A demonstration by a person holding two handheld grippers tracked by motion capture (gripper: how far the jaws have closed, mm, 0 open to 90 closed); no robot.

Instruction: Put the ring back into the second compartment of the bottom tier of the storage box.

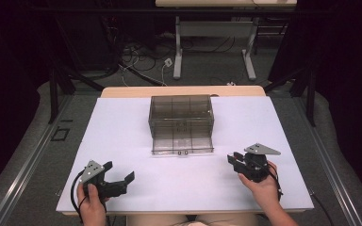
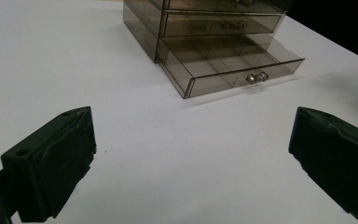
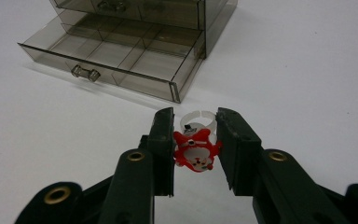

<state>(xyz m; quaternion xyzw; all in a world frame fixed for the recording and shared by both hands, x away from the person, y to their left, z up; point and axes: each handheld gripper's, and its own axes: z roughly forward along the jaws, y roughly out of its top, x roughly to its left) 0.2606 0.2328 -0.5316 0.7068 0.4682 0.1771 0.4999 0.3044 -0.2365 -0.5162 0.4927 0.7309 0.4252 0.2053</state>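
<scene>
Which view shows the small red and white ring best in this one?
The right gripper view: the red and white toy ring sits close up, clamped between the right gripper jaws, its clear band visible behind. In the high view it cannot be made out at that gripper. The left gripper view looks toward the open drawer instead.

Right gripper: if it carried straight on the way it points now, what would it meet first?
Likely the open bottom drawer of the smoky plastic drawer box. The right gripper, holding a red toy ring, has bare white table ahead; depth is uncertain.
</scene>
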